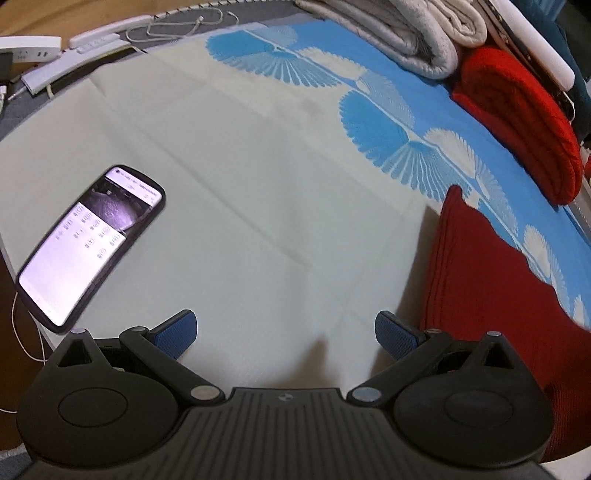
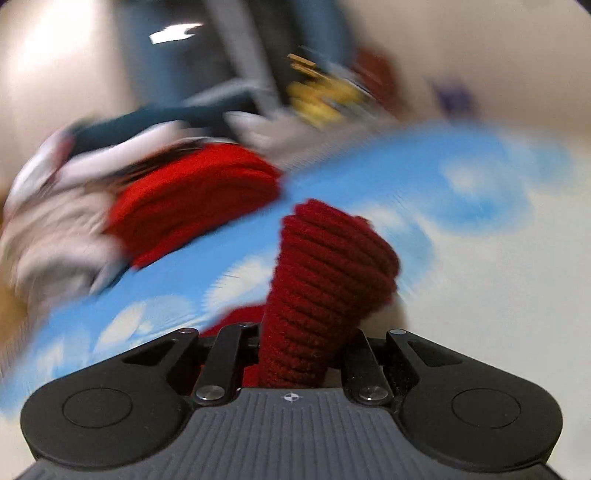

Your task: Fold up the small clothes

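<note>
Left gripper [image 1: 286, 334]: nearest in the left wrist view, pointing steeply down at the cloth; its blue pads [image 1: 176, 332] stand wide apart with nothing between them, only bare cloth beneath.
Right gripper [image 2: 306, 347]: jaws drawn in close and clamped on a bunched fold of the dark red knit garment [image 2: 325, 280]; the pads themselves are hidden behind the knit.
Dark red knit garment, left wrist view [image 1: 498, 288]: lies at the near right, just right of the left gripper, one corner peaked upward toward the far side; it rests partly on the pale area of the cloth and partly on the blue print.
Dark red knit garment, right wrist view: a ribbed wad rises from between the jaws and stands up in front of the camera; more of it shows low behind the left finger link.
Phone [image 1: 92, 243]: on the cloth at the near left, screen lit, tilted diagonally, well apart from the garment.
Cloth [image 1: 258, 184]: pale sheet with crease lines, with a blue fan-patterned band [image 1: 388, 125] running along its right and far side.
Bright red folded knit [image 1: 517, 125]: far right, on the blue band.
Grey-white folded blanket [image 1: 406, 33]: farther still, just beside the bright red knit.
Power strips and cable [image 1: 96, 40]: far left edge, off the cloth.
Background, right wrist view: heavily blurred; details cannot be told.
</note>
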### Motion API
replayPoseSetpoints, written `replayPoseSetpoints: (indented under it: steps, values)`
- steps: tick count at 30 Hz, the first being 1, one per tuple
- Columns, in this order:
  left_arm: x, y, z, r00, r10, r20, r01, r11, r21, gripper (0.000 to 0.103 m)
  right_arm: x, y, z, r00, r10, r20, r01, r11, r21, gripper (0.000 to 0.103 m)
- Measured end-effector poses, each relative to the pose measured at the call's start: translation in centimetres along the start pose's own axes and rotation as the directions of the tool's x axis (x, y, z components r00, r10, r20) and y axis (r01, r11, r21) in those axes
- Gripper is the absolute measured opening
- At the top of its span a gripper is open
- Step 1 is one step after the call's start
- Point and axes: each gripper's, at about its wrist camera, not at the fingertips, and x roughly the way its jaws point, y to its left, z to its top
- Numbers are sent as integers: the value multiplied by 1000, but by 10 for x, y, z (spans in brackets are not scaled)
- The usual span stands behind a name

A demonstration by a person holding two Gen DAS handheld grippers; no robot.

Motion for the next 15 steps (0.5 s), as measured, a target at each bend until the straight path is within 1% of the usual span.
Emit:
replayPoseSetpoints:
  steps: [1,2,3,4,5,6,7,8,9,10,11,12,13,14,15]
  values:
    - [-2,1,0,1000,7,9,-7,1000,-6,103,-6,34,-3,999,41,28,-37,990,-138,15]
    - [-2,3,0,1000,13,15,-13,1000,-14,103,-12,60,-9,996,81,42,-68,967,-246,15]
    - [-3,5,1,1000,16,19,-16,1000,-23,103,-17,87,-19,990,130,47,-105,928,-358,15]
    - [-4,8,2,1000,20,21,-19,999,-31,103,-24,115,-35,981,191,33,-152,865,-478,15]
    - [-4,9,3,1000,22,20,-21,999,-37,103,-29,135,-51,971,240,10,-193,806,-559,15]
    - [-3,11,4,1000,22,18,-22,999,-40,103,-33,152,-69,955,295,-34,-250,738,-627,15]
    - [-3,12,5,1000,23,16,-23,999,-41,103,-36,165,-88,935,341,-102,-318,672,-669,16]
    - [-3,12,5,1000,26,15,-25,999,-41,103,-36,174,-108,908,374,-188,-395,617,-680,16]
    - [-3,13,5,1000,27,14,-27,999,-39,103,-36,181,-122,883,388,-263,-456,582,-673,16]
    - [-2,14,5,999,31,14,-31,999,-37,103,-35,185,-139,862,382,-332,-501,547,-671,17]
    - [-2,15,5,999,35,14,-34,999,-36,103,-37,187,-151,869,377,-320,-486,533,-693,18]
    - [-2,16,5,999,34,11,-34,999,-37,103,-43,187,-158,883,384,-270,-450,531,-718,23]
    - [-1,17,5,999,31,8,-30,999,-38,103,-45,185,-158,885,390,-255,-445,543,-712,32]
    - [-1,17,5,1000,26,4,-26,999,-41,103,-45,183,-152,875,404,-267,-469,570,-675,36]
    - [-1,18,5,1000,22,1,-22,999,-42,103,-45,179,-144,859,421,-291,-504,597,-625,42]
